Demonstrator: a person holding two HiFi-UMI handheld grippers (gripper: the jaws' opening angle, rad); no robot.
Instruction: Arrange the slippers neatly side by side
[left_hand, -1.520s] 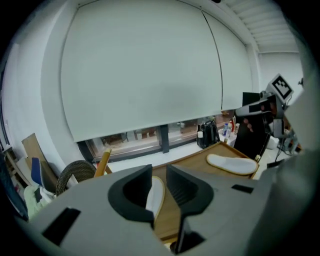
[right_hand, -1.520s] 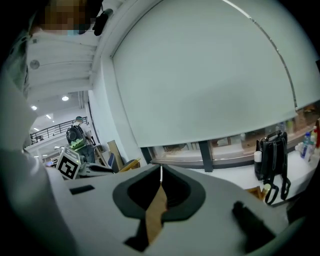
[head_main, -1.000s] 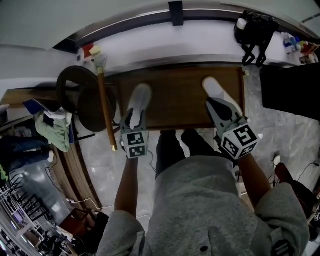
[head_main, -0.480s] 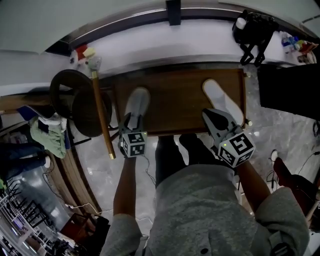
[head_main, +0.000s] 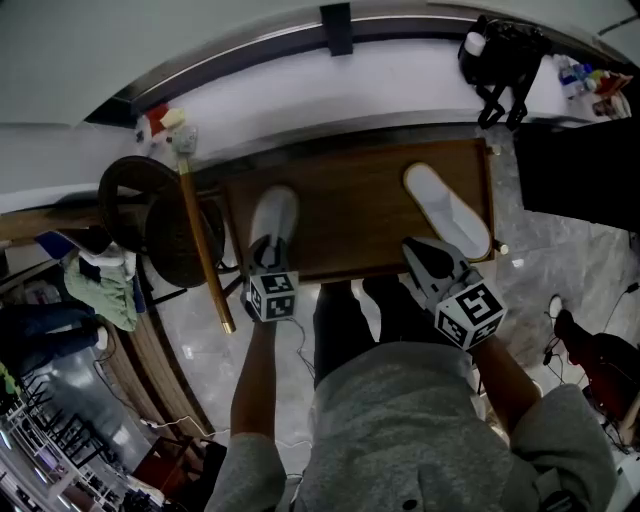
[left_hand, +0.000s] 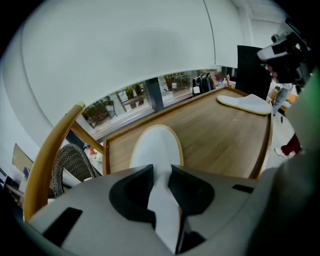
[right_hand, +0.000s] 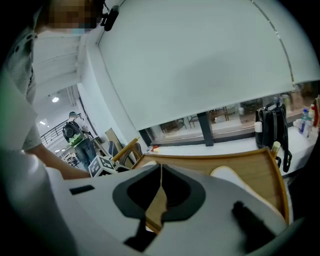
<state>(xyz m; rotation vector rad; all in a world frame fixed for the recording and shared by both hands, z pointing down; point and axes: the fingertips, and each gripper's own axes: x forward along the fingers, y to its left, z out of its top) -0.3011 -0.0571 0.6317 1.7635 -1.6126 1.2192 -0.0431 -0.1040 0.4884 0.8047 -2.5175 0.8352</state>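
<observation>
Closest in, the left gripper (left_hand: 162, 172) is clamping down on the near end of the left slipper (left_hand: 155, 147). In the left gripper view its jaws have just been closing, and the white sole is filling the narrow gap between the pads, so it's gripping that slipper with the jaws only a little apart. From the head view the same gripper (head_main: 265, 248) is sitting right at the near edge of the wooden table (head_main: 350, 175), with the slipper (head_main: 273, 222) pointing away from the person, roughly straight. The right gripper (right_hand: 161, 172) is doing nothing much: its jaws are pressing together at the tips with only a thin slit below, nothing but table wood showing through, so it's clenched and empty. It's hovering (head_main: 415, 252) over the table's near edge, just beside the near end of the right slipper (head_main: 447, 210) and, as far as I can tell, not touching it. That slipper is lying at an angle, well apart from the left one, over toward the table's right end. Off the left end a dark round chair (head_main: 160, 210) is standing with a wooden pole (head_main: 205, 255) leaning across it. Farthest back, a black bag (head_main: 500, 55) is sitting on the white ledge (head_main: 400, 85).
</observation>
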